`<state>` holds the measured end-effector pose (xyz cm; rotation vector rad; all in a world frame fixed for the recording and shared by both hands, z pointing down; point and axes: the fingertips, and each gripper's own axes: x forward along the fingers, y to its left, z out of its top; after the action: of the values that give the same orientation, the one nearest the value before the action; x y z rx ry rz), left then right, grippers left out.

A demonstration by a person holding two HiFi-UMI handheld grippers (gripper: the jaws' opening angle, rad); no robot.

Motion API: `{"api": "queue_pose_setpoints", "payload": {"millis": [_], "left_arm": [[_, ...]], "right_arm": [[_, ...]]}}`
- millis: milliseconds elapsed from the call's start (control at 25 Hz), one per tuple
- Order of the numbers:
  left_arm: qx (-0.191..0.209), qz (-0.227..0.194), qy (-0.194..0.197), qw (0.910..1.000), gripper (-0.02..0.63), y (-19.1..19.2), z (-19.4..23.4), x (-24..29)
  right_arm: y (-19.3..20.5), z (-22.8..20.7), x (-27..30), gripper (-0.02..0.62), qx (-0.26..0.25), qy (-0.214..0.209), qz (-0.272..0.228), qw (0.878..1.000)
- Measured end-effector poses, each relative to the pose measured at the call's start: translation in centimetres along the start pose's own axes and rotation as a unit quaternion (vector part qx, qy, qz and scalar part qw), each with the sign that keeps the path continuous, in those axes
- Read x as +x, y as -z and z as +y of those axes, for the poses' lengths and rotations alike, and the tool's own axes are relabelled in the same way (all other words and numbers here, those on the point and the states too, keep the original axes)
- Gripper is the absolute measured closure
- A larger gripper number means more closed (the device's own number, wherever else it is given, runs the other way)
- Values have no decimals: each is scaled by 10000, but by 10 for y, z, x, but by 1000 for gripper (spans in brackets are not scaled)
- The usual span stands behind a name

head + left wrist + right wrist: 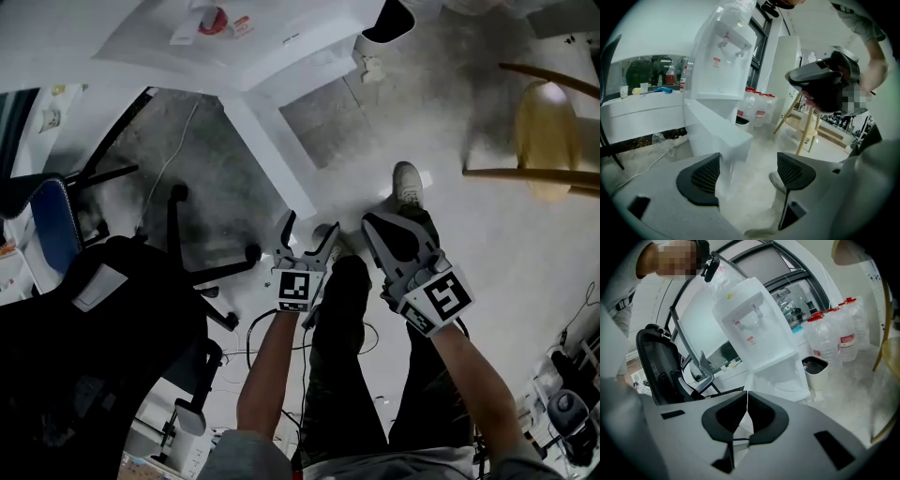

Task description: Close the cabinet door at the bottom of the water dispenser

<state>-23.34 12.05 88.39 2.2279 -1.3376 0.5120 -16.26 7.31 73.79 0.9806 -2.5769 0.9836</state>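
The white water dispenser (234,37) stands at the top of the head view, its bottom cabinet (323,122) open. The white cabinet door (267,145) swings out toward me. My left gripper (307,232) is open and empty, just short of the door's free edge. In the left gripper view the door (717,131) sits ahead of the left jaw, apart from it. My right gripper (380,230) is shut on nothing, to the right of the door. The right gripper view shows the dispenser (754,324) and its open compartment (783,376) beyond the shut gripper (746,413).
A black office chair (103,319) fills the left. A wooden stool (548,141) stands at the right. A small bin (816,369) and several water bottles (839,329) sit right of the dispenser. A cable (178,141) runs over the floor. My shoe (407,183) is beside the door.
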Motion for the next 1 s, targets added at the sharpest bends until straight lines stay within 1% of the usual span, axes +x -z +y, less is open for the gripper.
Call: {"api": "queue_pose_setpoints", "payload": {"millis": [80, 240, 360, 480, 800, 1000], "left_arm": [[17, -9, 148, 9999, 238, -6, -9, 9], [218, 0, 311, 9993, 239, -13, -23, 26], [228, -47, 375, 9990, 239, -19, -31, 38], [206, 30, 446, 9988, 239, -22, -37, 47], [238, 37, 573, 9981, 239, -39, -51, 72], [196, -1, 581, 9981, 239, -51, -57, 92]], "right_arm": [[-3, -7, -5, 583, 51, 99, -53, 9999], [-5, -21, -13, 583, 53, 214, -91, 9997], [-8, -31, -16, 583, 96, 303, -151, 9994], [-12, -39, -16, 583, 149, 370, -204, 9990], [-26, -66, -21, 583, 287, 574, -360, 9973], [-35, -85, -26, 583, 295, 677, -390, 9965]]}}
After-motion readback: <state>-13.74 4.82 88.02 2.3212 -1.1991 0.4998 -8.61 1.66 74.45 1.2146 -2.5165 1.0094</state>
